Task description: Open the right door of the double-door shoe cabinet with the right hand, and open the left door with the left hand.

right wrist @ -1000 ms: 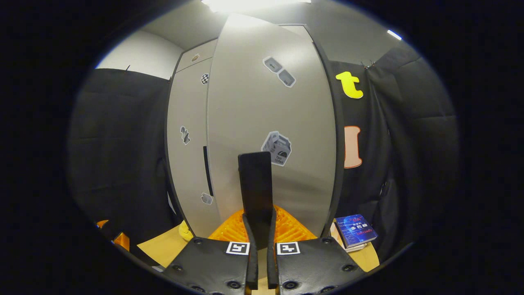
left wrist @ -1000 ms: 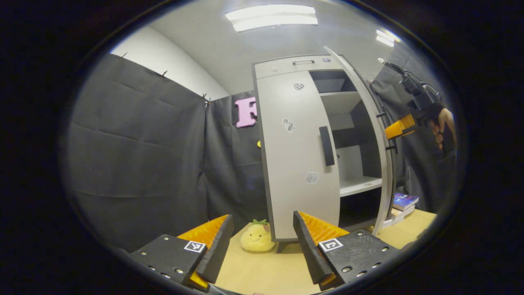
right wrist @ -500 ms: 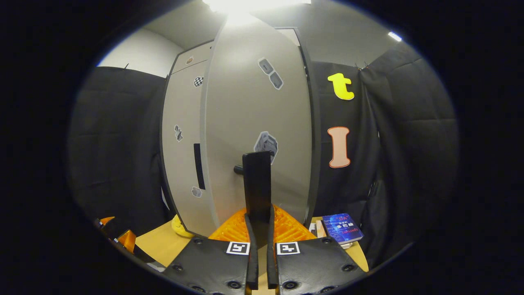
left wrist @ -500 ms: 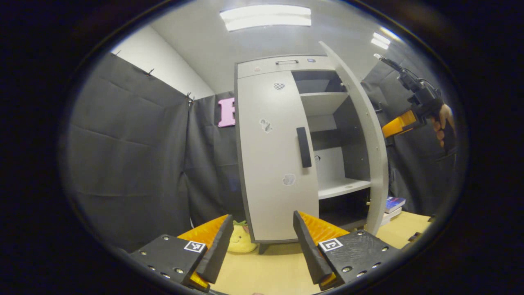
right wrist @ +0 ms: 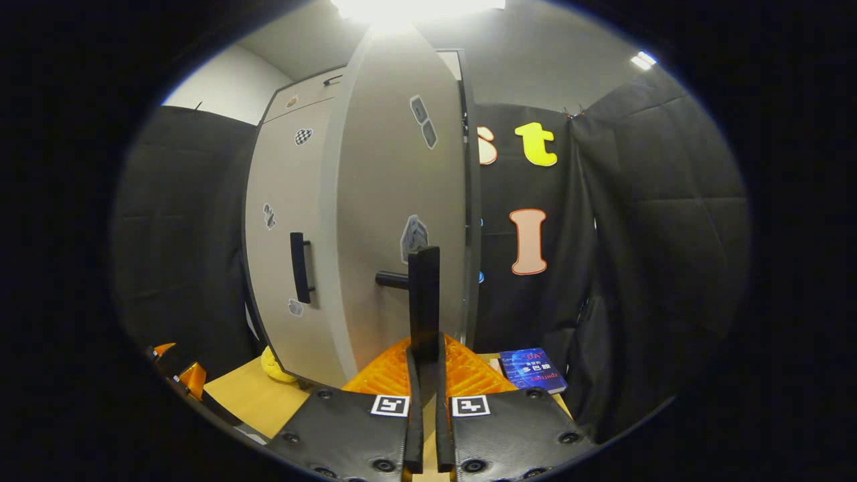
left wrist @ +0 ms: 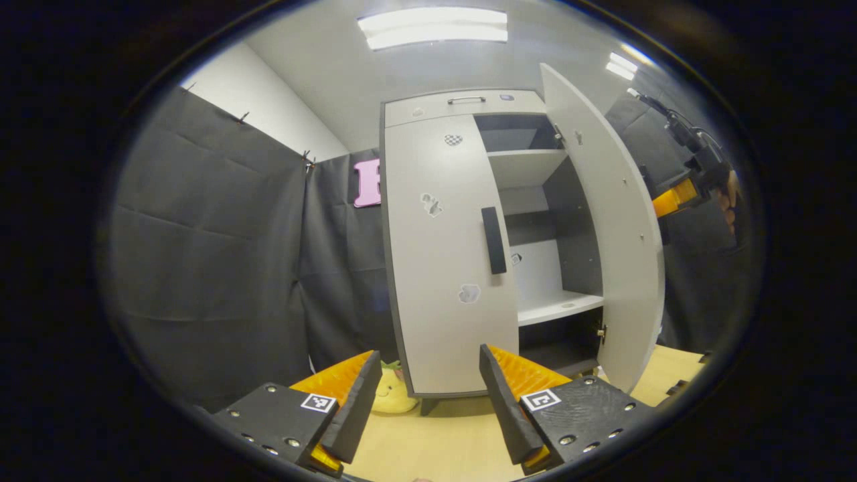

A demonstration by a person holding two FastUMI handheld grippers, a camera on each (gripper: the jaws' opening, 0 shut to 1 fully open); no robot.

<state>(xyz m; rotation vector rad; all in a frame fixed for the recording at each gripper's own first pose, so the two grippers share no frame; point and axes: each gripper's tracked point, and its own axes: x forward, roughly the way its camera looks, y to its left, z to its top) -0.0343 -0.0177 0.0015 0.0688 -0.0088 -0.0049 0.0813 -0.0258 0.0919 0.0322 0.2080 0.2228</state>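
A: Start on the left. How do the left gripper's (left wrist: 425, 395) jaws stand?

B: Wide apart, nothing between them. Past the left jaw lies a yellow plush toy (left wrist: 392, 396) on the tabletop (left wrist: 442, 442), beside the foot of the shoe cabinet (left wrist: 462, 104)

A: And the left door (left wrist: 445, 261)?

B: Closed, straight ahead of the open jaws. Its black handle (left wrist: 493, 239) runs upright near the door's right edge, above and beyond the right jaw, well apart from it

A: Further right?

B: The cabinet's right half is open: pale shelves (left wrist: 559, 308) and a dark interior show. The right door (left wrist: 612, 227) is swung out, its inner face toward the left gripper view

A: Who holds it?

B: Beyond that door's edge the right gripper (left wrist: 676, 197) shows in orange with a hand (left wrist: 728, 201) on its grip. In the right gripper view its jaws (right wrist: 424, 375) are together, clamped on the right door's black handle (right wrist: 424, 301), which rises upright out from between them

A: Anything beside those jaws?

B: To their left, the outer face of the right door (right wrist: 395, 221), then the closed left door (right wrist: 284, 227) with its handle (right wrist: 299, 266). To their right, a blue book (right wrist: 533, 369) lies on the tabletop (right wrist: 248, 402)
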